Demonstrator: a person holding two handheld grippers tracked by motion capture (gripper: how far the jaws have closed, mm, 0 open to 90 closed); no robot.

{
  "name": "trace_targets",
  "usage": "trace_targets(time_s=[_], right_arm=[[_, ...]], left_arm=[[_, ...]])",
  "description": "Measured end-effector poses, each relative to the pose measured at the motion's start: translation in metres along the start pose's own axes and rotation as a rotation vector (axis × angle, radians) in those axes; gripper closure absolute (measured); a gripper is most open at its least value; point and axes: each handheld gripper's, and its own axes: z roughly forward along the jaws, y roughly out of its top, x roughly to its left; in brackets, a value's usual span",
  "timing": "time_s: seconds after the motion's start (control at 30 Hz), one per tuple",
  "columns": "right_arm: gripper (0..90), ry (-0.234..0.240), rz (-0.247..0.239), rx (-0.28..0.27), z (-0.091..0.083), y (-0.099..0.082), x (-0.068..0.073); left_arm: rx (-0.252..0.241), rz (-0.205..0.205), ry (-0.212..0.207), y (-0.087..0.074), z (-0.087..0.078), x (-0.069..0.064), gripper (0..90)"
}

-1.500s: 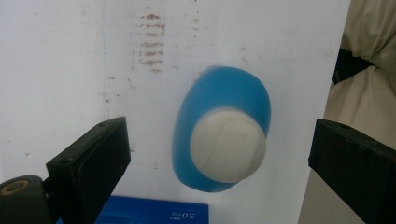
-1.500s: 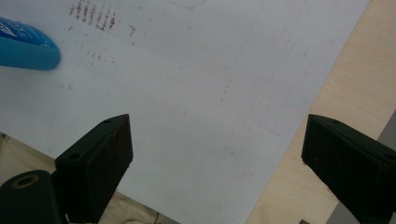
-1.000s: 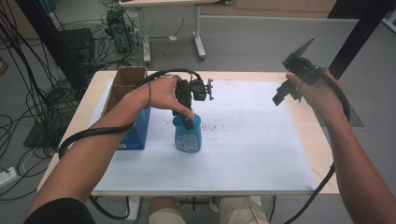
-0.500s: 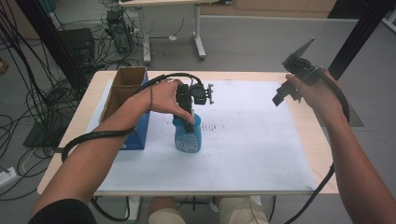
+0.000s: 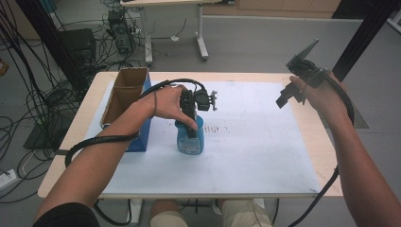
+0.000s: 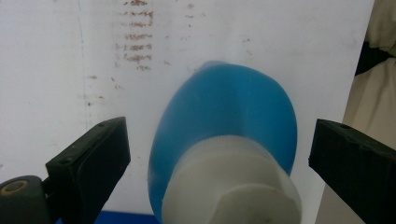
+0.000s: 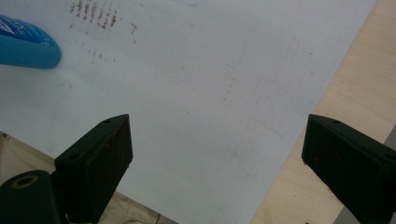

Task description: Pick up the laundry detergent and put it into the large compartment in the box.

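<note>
A blue bottle with a white cap stands upright on the white sheet at the middle of the table. My left gripper points straight down over it. In the left gripper view the left gripper is open, with its jaws spread on either side of the bottle and apart from it. My right gripper hangs in the air above the table's right side. Its jaws are open and empty, and the bottle's base shows far off.
An open cardboard box stands at the table's left, against a blue box. Faint brown marks stain the sheet beside the bottle. The bare wooden table edge runs along the right. Cables and a desk frame lie on the floor behind.
The left forearm has swung slightly. Both grippers and the bottle stay where they were.
</note>
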Motion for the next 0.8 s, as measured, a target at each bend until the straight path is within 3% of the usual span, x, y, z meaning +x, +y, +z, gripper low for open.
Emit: trace_targets(time_s=[0.8], right_arm=[[8.6, 0.003, -0.001, -0.003, 0.0003, -0.0007, -0.0008]], left_arm=[[0.016, -0.001, -0.006, 0.0038, 0.0053, 0.0, 6.1]])
